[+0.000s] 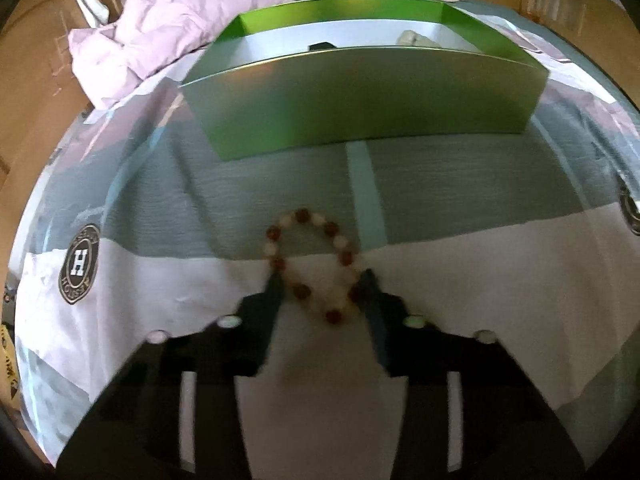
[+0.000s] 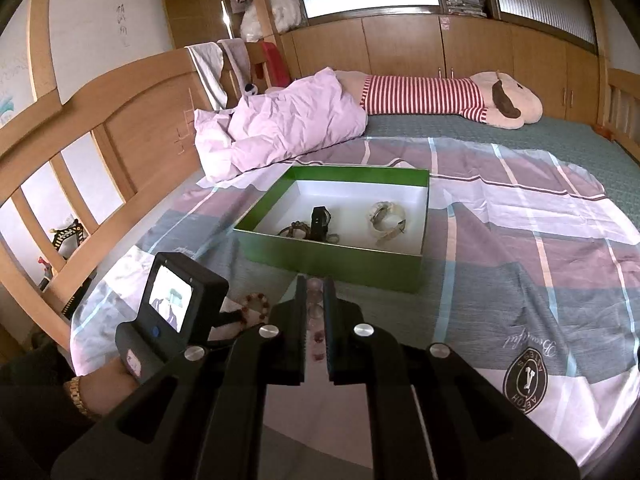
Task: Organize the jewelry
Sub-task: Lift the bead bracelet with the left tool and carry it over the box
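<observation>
The left gripper (image 1: 320, 280) straddles the red-and-white bracelet (image 1: 316, 264), jaws apart to scoop it, while the right gripper (image 2: 316, 288) pinches pink beads (image 2: 315, 312) near the green box (image 2: 328, 252).

- The left wrist view is motion-blurred; the beaded bracelet (image 1: 316, 264) shows only soft red and pale beads.
- The green box (image 1: 360, 100) hides most of its contents behind its near wall there.
- Pale pink beads (image 2: 315, 304) between the right gripper (image 2: 315, 284) fingers are mostly hidden.
- The left gripper's (image 2: 236, 314) fingertips are hidden behind its camera housing in the right wrist view.
</observation>
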Action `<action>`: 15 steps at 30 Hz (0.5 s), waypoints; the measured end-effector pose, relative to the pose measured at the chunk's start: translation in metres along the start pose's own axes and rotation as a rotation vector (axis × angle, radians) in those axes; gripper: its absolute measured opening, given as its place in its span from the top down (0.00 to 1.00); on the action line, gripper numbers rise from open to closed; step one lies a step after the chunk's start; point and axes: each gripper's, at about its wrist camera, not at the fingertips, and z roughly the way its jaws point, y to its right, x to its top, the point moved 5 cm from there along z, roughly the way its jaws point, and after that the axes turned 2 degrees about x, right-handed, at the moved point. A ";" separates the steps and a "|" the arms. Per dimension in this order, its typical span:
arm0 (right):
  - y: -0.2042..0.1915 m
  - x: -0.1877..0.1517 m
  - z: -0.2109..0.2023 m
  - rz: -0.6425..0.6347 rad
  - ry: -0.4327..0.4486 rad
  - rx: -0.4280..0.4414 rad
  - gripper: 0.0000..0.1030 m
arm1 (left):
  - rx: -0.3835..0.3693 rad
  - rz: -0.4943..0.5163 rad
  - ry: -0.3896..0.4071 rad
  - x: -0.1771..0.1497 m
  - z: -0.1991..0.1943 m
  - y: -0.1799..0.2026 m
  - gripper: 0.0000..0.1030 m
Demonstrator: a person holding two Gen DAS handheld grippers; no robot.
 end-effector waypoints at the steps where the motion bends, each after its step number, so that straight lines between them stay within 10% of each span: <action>1: -0.001 0.000 -0.001 -0.003 0.003 0.000 0.93 | -0.010 0.010 0.001 0.000 -0.001 0.003 0.86; 15: -0.016 0.009 -0.010 -0.018 0.064 -0.010 0.93 | -0.035 -0.011 0.351 0.027 -0.143 -0.009 0.92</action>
